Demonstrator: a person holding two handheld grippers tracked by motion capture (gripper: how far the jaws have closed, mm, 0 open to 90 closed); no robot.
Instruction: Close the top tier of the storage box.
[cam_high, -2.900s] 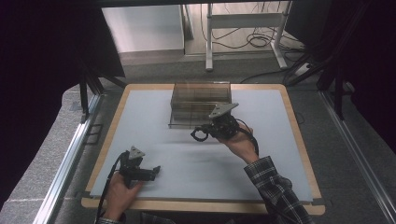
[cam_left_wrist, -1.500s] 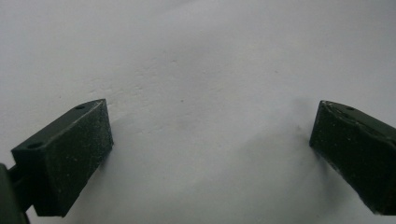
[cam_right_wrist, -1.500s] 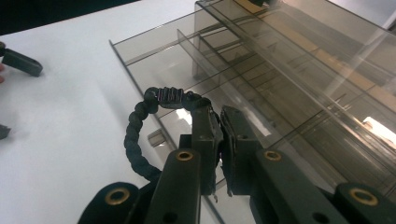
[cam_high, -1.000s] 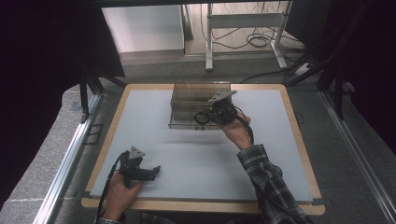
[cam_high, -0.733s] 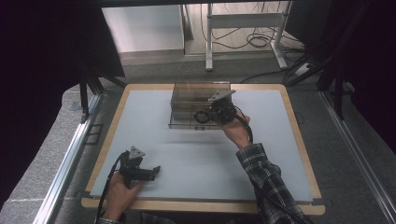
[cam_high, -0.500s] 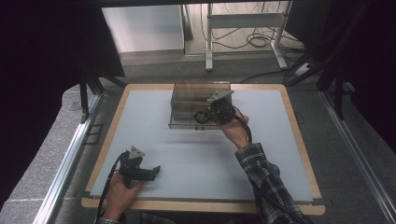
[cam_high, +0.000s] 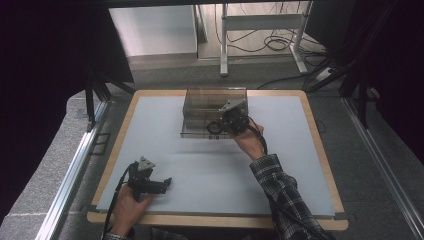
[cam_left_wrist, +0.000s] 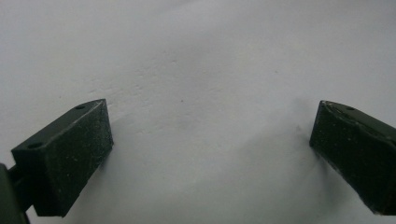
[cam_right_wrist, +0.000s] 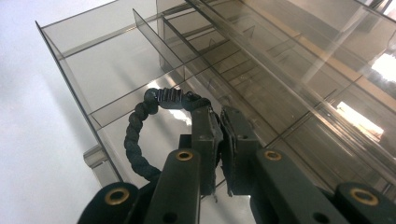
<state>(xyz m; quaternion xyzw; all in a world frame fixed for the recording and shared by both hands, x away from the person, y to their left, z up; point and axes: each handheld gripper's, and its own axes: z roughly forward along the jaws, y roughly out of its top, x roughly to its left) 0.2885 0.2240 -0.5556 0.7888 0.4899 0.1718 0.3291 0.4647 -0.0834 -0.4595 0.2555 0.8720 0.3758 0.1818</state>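
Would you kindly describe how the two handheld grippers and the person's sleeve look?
Both grippers are black. The left gripper has blocky, speckled wedge-shaped pads and a grey three-cornered plate on top, with a black cable trailing back. The right gripper has black link arms with brass-coloured rivets, and a grey plate too. The right sleeve is dark plaid.

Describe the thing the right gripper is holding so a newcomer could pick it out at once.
Start at the pale table mat, then find the smoky clear plastic drawer box at its far middle. Over the box's pulled-out drawer, the right gripper pinches a black hair tie. It is the one dark, twisted loop against see-through plastic, with a ribbed band on top.
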